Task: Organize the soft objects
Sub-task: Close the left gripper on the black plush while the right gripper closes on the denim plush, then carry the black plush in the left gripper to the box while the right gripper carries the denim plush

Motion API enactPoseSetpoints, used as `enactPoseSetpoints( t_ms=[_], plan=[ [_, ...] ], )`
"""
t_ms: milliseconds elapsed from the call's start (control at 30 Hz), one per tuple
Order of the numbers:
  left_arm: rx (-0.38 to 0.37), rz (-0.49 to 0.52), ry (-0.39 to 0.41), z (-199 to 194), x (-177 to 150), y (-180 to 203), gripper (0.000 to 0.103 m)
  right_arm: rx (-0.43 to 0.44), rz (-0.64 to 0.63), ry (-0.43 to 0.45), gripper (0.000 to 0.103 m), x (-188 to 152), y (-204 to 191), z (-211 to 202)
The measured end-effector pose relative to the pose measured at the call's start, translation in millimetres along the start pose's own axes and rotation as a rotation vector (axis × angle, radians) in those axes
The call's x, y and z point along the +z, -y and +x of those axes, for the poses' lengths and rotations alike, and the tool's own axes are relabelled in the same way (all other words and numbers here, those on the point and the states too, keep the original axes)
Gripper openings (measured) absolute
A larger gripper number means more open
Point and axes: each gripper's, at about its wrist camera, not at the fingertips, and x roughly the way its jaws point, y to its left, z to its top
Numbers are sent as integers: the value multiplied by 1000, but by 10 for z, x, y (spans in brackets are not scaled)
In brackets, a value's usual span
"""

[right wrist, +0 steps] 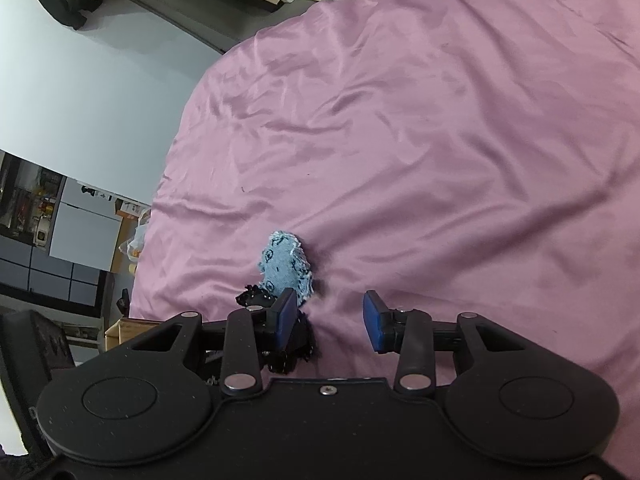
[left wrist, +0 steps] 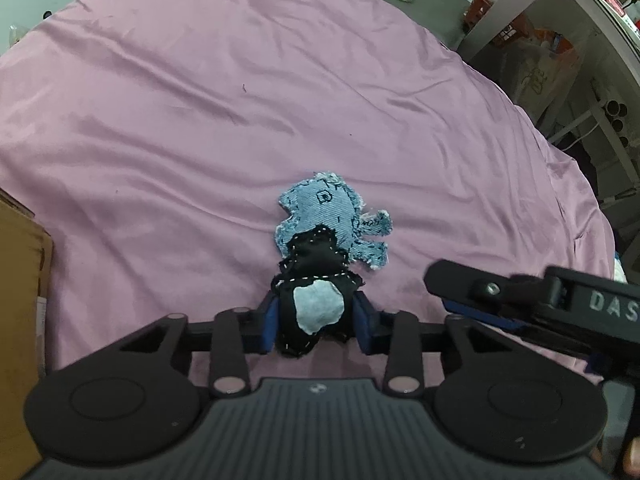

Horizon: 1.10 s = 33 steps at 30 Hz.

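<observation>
While lying lengthwise ahead, stuffed toy [left wrist: 320, 264] clamped at near end by left tongs [left wrist: 316, 316]; right tongs [right wrist: 330, 320] apart alongside.

White "DAS" lettering on right gripper [left wrist: 452, 300] body, rest cut off

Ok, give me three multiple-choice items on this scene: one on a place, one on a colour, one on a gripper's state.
1. Where does the toy lie?
A. on the sheet
B. in a box
C. on the floor

2. What colour is the patch on its black part?
A. red
B. white
C. green

3. How is the left gripper?
A. wide open above the toy
B. shut on nothing
C. shut on the toy

Key: 1 A, the toy rests on the pink sheet; 2 B, a white oval sits on black cloth; 3 C, both pads press the black end.
</observation>
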Motion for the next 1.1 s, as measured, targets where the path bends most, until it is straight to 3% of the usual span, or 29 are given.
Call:
enactPoseSetpoints(
  t_ms=[200, 400, 867, 900, 933, 1100],
  plan=[
    [33, 4, 17, -104, 42, -93, 35, 9, -2, -14, 39, 9, -79, 172],
    [59, 6, 34, -238, 73, -226, 35, 5, 1, -14, 50, -16, -151, 288],
    [99, -18, 69, -585, 98, -523, 35, -29, 10, -2, 52, -23, -383, 601],
    [102, -20, 71, -610, 96, -543, 35, -35, 12, -1, 44, -28, -396, 609],
    [103, -22, 72, -633, 96, -560, 35, -42, 10, -4, 26, -32, -406, 615],
    [98, -35, 90, -750, 73, -618, 35, -56, 6, -25, 25, -90, -473, 537]
  ],
)
